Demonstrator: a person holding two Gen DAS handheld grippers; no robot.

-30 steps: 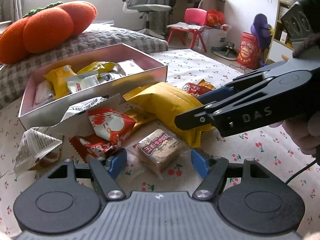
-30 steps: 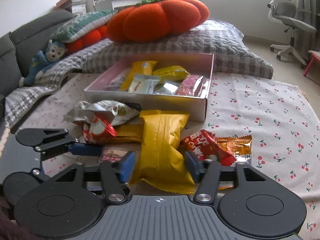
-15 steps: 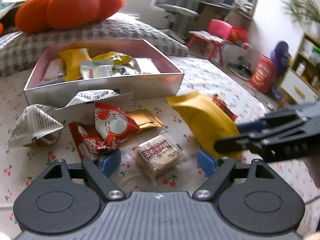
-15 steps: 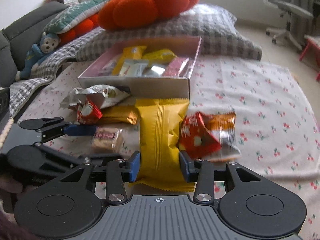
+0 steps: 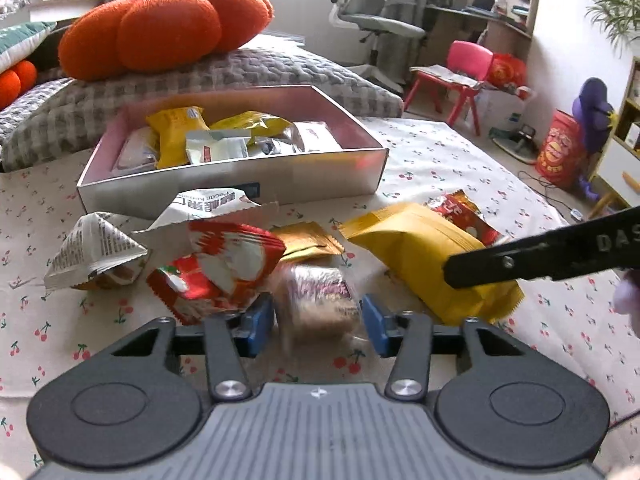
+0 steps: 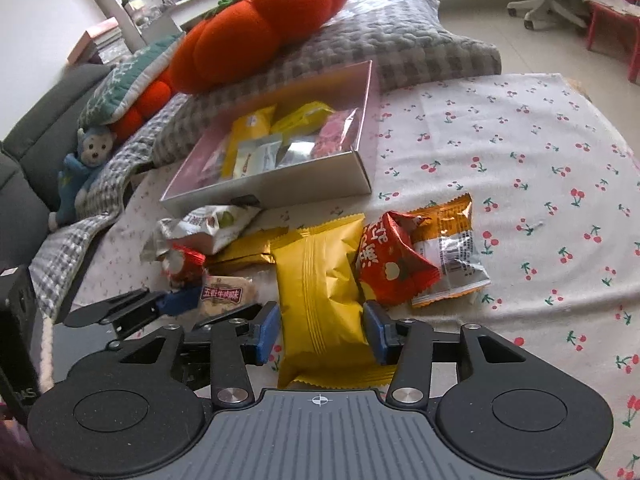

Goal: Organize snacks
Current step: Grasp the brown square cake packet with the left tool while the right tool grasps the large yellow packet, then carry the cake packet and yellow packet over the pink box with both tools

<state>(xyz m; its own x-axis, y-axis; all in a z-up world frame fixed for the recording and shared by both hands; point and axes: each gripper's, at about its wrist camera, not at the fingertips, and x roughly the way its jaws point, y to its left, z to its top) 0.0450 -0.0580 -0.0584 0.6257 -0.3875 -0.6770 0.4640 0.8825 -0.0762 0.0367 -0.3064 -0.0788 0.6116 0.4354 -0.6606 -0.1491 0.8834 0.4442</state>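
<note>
both views have rolled since a second ago, and the left gripper (image 5: 318,322) is closing its fingers around the brown cake bar (image 5: 316,306), blurred here; contact not clear. right gripper (image 6: 320,330) straddles the big yellow packet (image 6: 320,292), fingers easing apart, pads just off it. only the right view shows the bar's label and the orange packet (image 6: 448,252); only the left shows the newsprint wrapper (image 5: 92,250). silver box (image 5: 240,182) sits beyond, part filled.
</note>
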